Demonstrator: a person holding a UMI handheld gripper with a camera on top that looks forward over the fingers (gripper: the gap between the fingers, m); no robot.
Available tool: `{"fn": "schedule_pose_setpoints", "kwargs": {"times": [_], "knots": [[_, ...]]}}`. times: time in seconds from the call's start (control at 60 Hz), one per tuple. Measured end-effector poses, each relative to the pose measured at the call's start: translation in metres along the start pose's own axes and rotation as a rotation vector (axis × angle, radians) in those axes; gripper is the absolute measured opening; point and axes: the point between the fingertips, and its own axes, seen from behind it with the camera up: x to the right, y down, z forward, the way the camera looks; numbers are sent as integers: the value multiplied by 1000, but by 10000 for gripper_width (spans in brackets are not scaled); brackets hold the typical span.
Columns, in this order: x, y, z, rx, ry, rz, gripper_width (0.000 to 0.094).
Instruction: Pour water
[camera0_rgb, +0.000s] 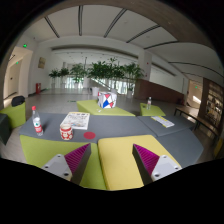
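A small water bottle (37, 122) with a red cap and red label stands on the grey table (125, 124), far ahead of my left finger. A red and white patterned cup (67, 130) stands just right of it, with a red sheet (79, 120) behind the cup. My gripper (112, 160) is open and empty, held above yellow-green mats (118, 155) at the table's near edge. The magenta pads (76, 157) stand wide apart with nothing between them. Bottle and cup are well beyond the fingers.
A red, white and blue box (106, 100) sits on a yellow-green mat at the table's far side. A small bottle (149, 102) stands to its right. A white sheet (162, 121) lies at the right. Potted plants (100, 72) line the hall behind.
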Motion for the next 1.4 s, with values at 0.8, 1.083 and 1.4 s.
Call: {"fn": "schedule_pose_setpoints", "kwargs": {"times": [0.8,1.083,1.4], "knots": [[-449,35,126,39,-406,-67,851],[-535,8,245,95,-394,-21,847],[-577,1,300,131,-358,0,497]]}}
